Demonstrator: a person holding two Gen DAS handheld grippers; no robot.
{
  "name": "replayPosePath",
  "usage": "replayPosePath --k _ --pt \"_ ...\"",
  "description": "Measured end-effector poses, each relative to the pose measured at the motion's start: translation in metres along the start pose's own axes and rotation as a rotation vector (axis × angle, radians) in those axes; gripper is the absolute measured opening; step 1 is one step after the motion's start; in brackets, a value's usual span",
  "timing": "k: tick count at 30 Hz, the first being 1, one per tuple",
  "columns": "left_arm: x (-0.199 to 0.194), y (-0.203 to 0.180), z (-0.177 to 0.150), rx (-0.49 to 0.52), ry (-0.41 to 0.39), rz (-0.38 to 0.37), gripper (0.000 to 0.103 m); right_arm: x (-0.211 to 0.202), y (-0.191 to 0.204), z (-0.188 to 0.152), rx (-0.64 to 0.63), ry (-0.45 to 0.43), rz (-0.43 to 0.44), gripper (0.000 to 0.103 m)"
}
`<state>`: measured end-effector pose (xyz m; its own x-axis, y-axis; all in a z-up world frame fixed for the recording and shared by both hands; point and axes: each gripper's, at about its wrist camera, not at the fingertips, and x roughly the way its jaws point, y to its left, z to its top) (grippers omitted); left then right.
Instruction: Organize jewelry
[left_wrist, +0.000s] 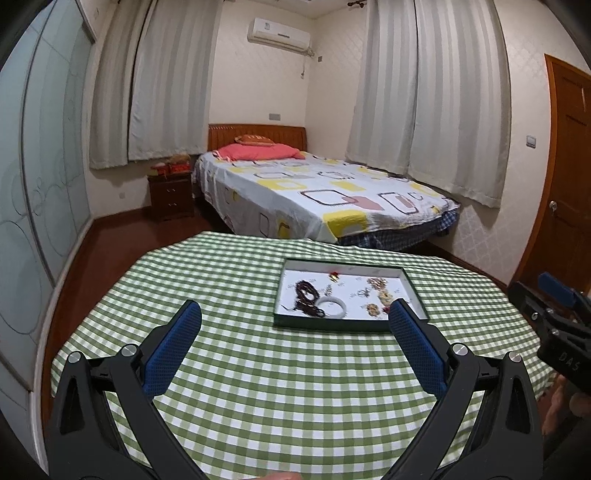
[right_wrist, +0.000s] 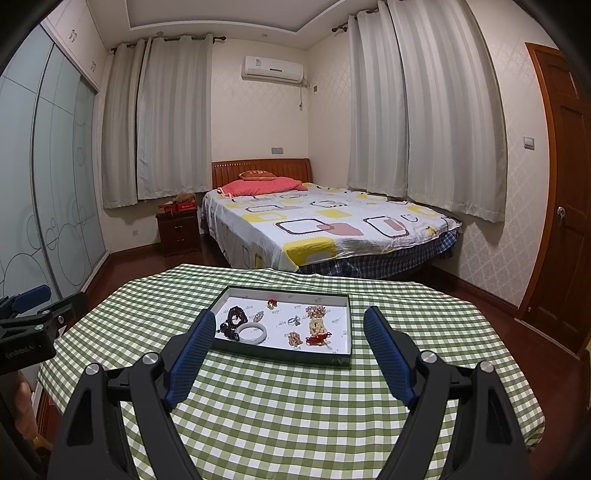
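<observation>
A shallow dark green tray (right_wrist: 280, 356) with a white floor lies on the checked tablecloth. In it are a dark bead string (right_wrist: 234, 319), a white bangle (right_wrist: 252, 333), a cream and gold bracelet (right_wrist: 317, 321), a small ring (right_wrist: 294, 321) and several small red and gold pieces. My right gripper (right_wrist: 290, 315) hovers open just short of the tray's near edge, nothing between its blue pads. My left gripper (left_wrist: 295, 308) is open too, to the left of the tray (left_wrist: 332, 324) and short of it. The bangle (left_wrist: 332, 306) and bead string (left_wrist: 306, 295) lie nearest it.
The green checked tablecloth (right_wrist: 295, 406) covers a round table whose edges drop off left and right. Behind it stand a bed (right_wrist: 325, 225) and a dark nightstand (right_wrist: 179, 232). A wooden door (right_wrist: 565, 221) is on the right, a sliding glass wardrobe (right_wrist: 44, 184) on the left.
</observation>
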<state>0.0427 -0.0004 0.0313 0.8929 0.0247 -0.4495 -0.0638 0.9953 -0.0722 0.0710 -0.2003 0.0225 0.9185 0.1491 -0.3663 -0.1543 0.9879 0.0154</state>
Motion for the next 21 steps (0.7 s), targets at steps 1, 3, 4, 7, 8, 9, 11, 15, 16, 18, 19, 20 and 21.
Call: replayPosePath --k 1,3,4,7,8,9,11,15,16,18,19,20,21 --pt "0.002 0.0 -0.001 -0.003 0.01 -0.012 0.099 0.0 0.0 -0.001 0.0 0.002 0.001 0.08" --pt "0.005 -0.001 -0.002 -0.003 0.021 -0.022 0.099 0.002 -0.001 0.0 0.001 0.005 0.001 0.08" --pt "0.006 -0.001 -0.002 -0.001 0.021 -0.022 0.099 0.002 -0.001 0.0 0.001 0.006 0.001 0.08" --pt "0.004 -0.002 -0.005 0.006 0.002 0.007 0.099 0.001 -0.001 0.0 0.001 0.006 0.0 0.08" --pt "0.005 -0.002 -0.005 0.012 0.003 0.035 0.099 0.002 -0.001 0.0 0.002 0.008 0.0 0.08" --pt "0.006 -0.002 -0.006 0.022 0.006 0.039 0.099 0.003 -0.002 0.0 0.003 0.009 0.0 0.08" --pt "0.011 -0.002 -0.006 0.031 0.013 0.044 0.099 0.005 -0.002 0.0 0.006 0.014 0.001 0.08" --pt "0.025 0.001 -0.008 0.033 0.034 0.064 0.099 0.011 -0.006 -0.002 0.013 0.026 -0.001 0.08" --pt "0.031 0.002 -0.009 0.033 0.045 0.063 0.099 0.013 -0.008 -0.002 0.013 0.027 -0.003 0.08" --pt "0.045 0.007 -0.012 0.031 0.069 0.061 0.099 0.019 -0.012 -0.002 0.017 0.029 -0.011 0.08" --pt "0.052 0.009 -0.013 0.028 0.084 0.066 0.099 0.023 -0.016 -0.004 0.02 0.033 -0.014 0.08" --pt "0.063 0.014 -0.015 0.016 0.102 0.07 0.099 0.028 -0.02 -0.006 0.025 0.037 -0.021 0.082" --pt "0.072 0.017 -0.017 0.007 0.112 0.075 0.099 0.032 -0.023 -0.007 0.028 0.04 -0.029 0.083"
